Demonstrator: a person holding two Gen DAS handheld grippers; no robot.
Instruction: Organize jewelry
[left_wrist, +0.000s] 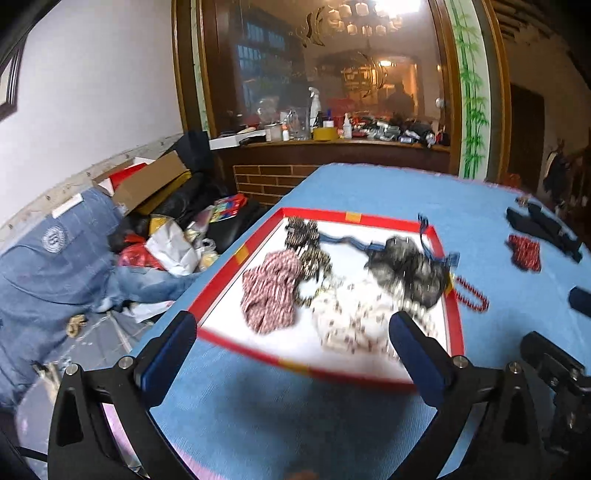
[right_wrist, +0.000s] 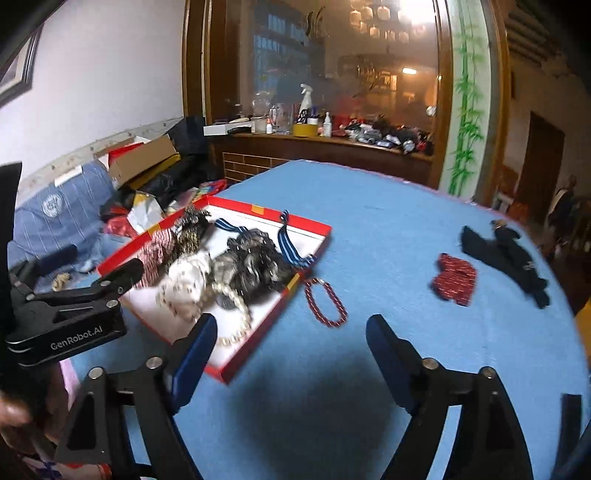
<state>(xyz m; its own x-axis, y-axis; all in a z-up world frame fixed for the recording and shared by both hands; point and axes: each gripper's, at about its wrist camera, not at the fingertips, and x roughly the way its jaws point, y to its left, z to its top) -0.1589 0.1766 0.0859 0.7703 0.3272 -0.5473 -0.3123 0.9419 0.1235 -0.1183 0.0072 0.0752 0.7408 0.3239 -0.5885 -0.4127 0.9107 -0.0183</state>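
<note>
Landmark: red-rimmed tray on blue table cloth.

Inside tray, left to right: red-white striped fabric piece, soft, pinch a fold; pale beaded bundle, loose, likely to trail; dark beaded tangle, snag-prone, lift by the bulk.

Just right of tray: red bead bracelet, light, slippery, grip across one side of the loop. Well right: red beaded piece, dark fabric item.

Left gripper wide, empty. Right gripper wide, empty.

Legible: "GenRobot.AI" on left gripper body.

Matt blue cloth on table; tray prob. glossy red cardboard w/ beads
</note>
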